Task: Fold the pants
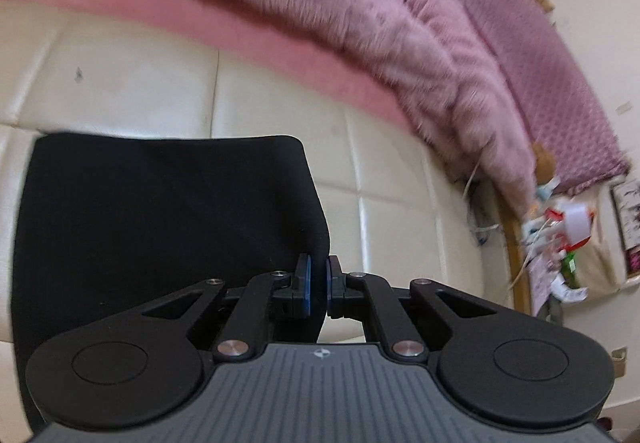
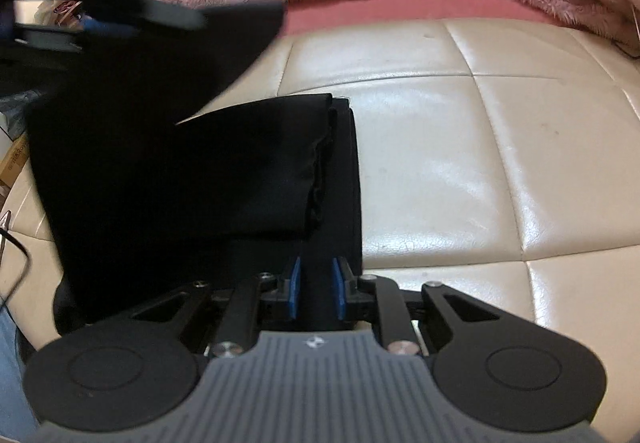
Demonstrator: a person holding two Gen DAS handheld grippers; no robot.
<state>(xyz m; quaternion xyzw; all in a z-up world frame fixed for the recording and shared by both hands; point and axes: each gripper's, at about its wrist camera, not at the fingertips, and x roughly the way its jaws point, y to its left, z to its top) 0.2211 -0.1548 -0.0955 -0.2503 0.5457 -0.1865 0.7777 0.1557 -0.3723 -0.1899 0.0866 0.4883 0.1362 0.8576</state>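
I am carrying a flap of the black pants [image 2: 192,163], pinched in my closed left gripper [image 1: 318,285], across the part-folded bundle lying on the cream cushion [image 2: 480,147], while my slightly parted right gripper [image 2: 316,293] is straddling its near edge, so this fold remains unfinished.

A fluffy pink blanket [image 1: 400,23] lies heaped along the far edge of the cream quilted leather surface [image 1: 140,83] below me. To my right, a purple patterned cushion [image 1: 552,75] leans against the wall.
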